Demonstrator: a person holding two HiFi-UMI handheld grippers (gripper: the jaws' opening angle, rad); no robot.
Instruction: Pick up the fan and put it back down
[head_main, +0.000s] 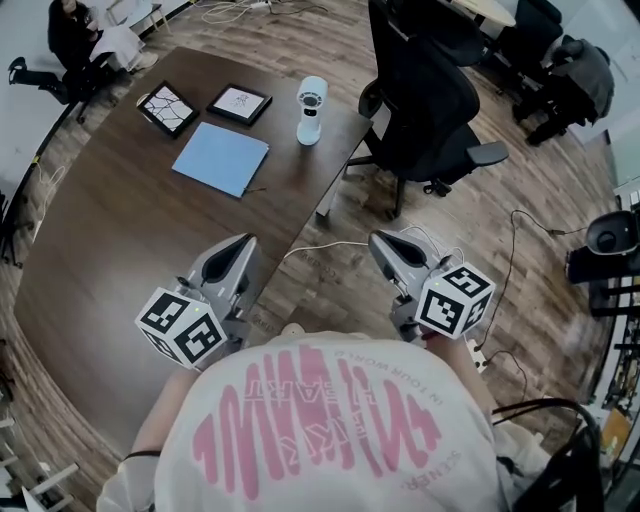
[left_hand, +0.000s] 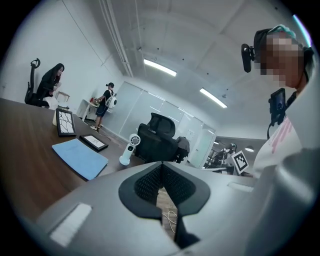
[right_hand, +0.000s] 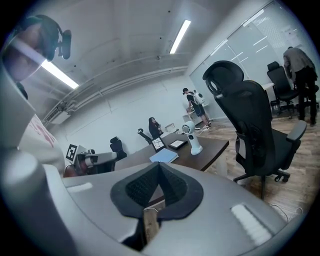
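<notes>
A small white fan (head_main: 311, 110) stands upright near the far right edge of the dark wooden table (head_main: 100, 260). It also shows as the white fan (left_hand: 131, 149) in the left gripper view and the white fan (right_hand: 192, 139) in the right gripper view. Both grippers are held close to the person's body, well short of the fan. My left gripper (head_main: 240, 246) hangs over the table's near right edge, its jaws together and empty (left_hand: 161, 167). My right gripper (head_main: 386, 243) is over the wooden floor to the right of the table, shut with nothing in it (right_hand: 159, 167).
A blue folder (head_main: 221, 158) and two framed pictures (head_main: 167, 108) (head_main: 240, 103) lie left of the fan. A black office chair (head_main: 425, 100) stands just right of the table. Cables (head_main: 330, 247) run across the floor. A seated person (head_main: 75, 40) is at the far left.
</notes>
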